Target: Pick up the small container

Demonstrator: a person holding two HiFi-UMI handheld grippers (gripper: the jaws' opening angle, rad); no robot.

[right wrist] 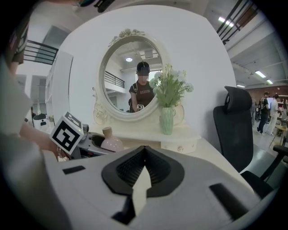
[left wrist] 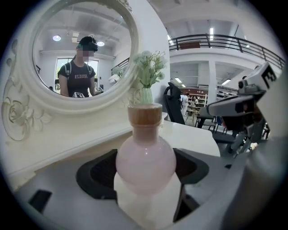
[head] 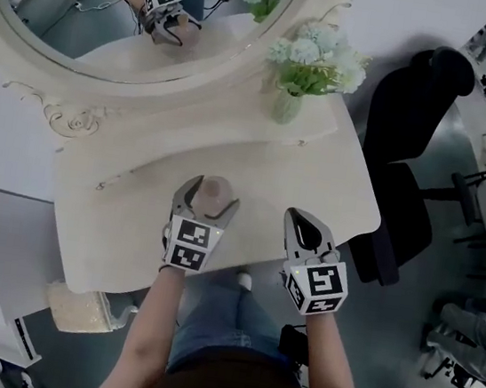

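The small container is a round pink bottle [head: 215,193] with a wooden cap [left wrist: 145,115]. It stands on the cream dressing table [head: 121,234] near the front edge. My left gripper [head: 212,199] has a jaw on each side of the bottle's belly [left wrist: 146,162], and both black pads press against it. To its right, my right gripper [head: 305,229] is shut and empty over the table's front right part; its pads [right wrist: 143,167] meet. From the right gripper view the bottle [right wrist: 110,141] shows at the left, inside the left gripper.
A big oval mirror [head: 134,12] stands at the back of the table. A pale green vase of white flowers [head: 308,63] sits on the raised shelf behind the bottle. A black office chair [head: 405,158] stands off the table's right side.
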